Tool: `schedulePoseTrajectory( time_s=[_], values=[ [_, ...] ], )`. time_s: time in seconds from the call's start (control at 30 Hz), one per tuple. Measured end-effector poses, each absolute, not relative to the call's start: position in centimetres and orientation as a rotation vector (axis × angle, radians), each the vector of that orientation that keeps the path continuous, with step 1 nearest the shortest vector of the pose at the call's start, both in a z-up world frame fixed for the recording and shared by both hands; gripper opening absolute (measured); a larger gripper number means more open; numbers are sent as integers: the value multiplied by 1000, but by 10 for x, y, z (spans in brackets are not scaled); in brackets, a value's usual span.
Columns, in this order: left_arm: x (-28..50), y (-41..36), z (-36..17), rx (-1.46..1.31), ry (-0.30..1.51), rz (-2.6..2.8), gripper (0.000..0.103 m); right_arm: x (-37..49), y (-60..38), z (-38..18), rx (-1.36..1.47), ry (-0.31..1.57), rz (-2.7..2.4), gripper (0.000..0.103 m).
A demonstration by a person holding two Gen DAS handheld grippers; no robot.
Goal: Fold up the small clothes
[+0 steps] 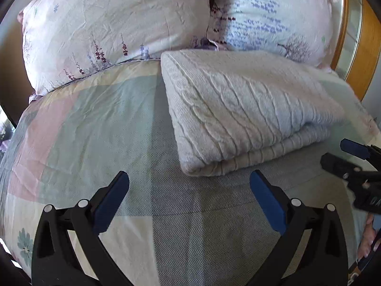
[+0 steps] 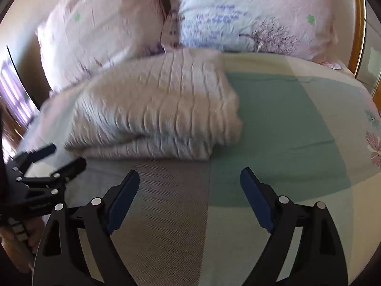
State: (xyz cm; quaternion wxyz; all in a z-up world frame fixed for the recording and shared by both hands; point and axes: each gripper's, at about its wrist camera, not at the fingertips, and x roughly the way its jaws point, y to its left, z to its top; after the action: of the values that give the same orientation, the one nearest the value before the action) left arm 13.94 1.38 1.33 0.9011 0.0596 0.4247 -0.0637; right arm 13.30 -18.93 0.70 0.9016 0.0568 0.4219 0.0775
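Observation:
A white cable-knit sweater lies folded into a thick rectangle on the bed, its folded edge toward me. It also shows in the right wrist view, slightly blurred. My left gripper is open and empty, just in front of the sweater's near edge, not touching it. My right gripper is open and empty, a little in front of the sweater's near right corner. Each gripper shows in the other's view: the right one at the far right, the left one at the far left, both open.
The bed has a patchwork quilt in green, pink, cream and grey herringbone. Two floral pillows stand behind the sweater. A wooden headboard is at the right. A hand holds the left gripper's handle.

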Motion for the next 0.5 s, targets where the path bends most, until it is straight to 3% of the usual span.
schedulePoseTrajectory(
  time_s=[0.27,0.5],
  values=[
    [143,17,4,110,932,-124,101,128,-172,-1,-10,933,105,102],
    [142,16,4,103,936,-125,101,130,-175,-2,-9,943,104,102]
  ],
)
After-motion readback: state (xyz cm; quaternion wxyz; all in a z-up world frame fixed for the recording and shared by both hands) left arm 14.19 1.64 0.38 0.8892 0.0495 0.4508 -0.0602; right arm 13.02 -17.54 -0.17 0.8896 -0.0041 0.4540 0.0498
